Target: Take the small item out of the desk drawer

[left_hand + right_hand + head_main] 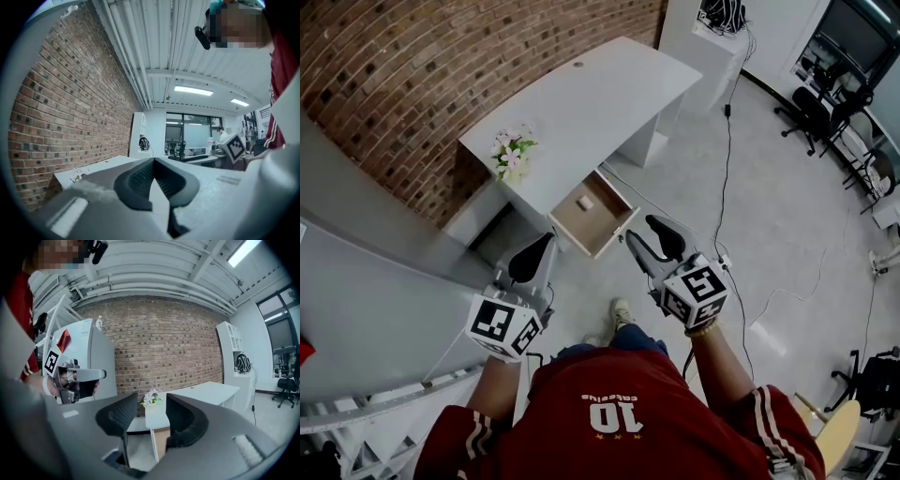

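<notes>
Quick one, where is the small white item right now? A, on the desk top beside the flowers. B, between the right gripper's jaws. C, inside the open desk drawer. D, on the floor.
C: the head view shows the small white item lying in the open drawer, while the right gripper has its jaws apart with nothing between them.

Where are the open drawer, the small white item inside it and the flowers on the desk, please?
open drawer (602, 223), head view, bare wooden bottom.
small white item (585, 202), head view, its middle.
flowers (514, 155), head view, the blossoms.
</notes>
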Demonstrator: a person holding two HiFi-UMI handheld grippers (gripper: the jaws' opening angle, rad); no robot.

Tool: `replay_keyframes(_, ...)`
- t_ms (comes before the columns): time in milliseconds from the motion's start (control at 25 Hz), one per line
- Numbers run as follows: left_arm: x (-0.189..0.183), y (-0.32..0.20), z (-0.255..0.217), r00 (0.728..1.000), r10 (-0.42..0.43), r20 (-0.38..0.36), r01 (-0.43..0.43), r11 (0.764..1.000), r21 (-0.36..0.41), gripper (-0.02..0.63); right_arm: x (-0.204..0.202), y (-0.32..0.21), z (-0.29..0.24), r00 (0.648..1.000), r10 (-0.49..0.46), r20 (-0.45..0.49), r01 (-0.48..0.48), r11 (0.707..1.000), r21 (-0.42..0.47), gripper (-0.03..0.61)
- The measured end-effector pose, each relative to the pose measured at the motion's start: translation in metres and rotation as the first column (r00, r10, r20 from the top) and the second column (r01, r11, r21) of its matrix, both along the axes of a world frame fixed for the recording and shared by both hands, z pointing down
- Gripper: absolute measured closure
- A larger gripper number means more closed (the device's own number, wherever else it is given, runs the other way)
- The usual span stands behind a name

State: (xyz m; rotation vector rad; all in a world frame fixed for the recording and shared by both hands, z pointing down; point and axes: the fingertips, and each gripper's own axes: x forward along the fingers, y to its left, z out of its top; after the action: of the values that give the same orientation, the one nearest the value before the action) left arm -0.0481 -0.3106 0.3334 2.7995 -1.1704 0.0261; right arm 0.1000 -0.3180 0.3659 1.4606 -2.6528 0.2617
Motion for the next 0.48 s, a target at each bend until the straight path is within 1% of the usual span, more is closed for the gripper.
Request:
replay_keyframes(40,-0.001,0.0,0.002,1.0,0.004,0.0,-0.004,1.0,-0.001,0.611,0.001,-0.003,0.005,1.0,0.005,-0.005,-0.005,1.0,-0.009,0.392)
replay_keyframes(200,-0.004,-0.004,0.012,1.0,-0.01,-0.004,0.009,1.0,-0.027,0.611,0.005,-0.011,0.018,1.0,0.022,-0.022,-0.023,1.0,-0.015,0.391)
replay_keyframes(360,0.001,-0.016,0.014,1.0,-0.012,0.008,0.012,0.999,-0.032,0.611,0.006,-0.03,0.033,1.0,-0.013,-0.022,0.013,1.0,-0.014,0.391)
replay_keyframes(480,0.004,-0.034,0.022,1.0,-0.022,0.019,0.022,0.999,-0.042,0.611,0.005,-0.054,0.054,1.0,-0.029,-0.01,0.029,0.999,-0.043,0.388)
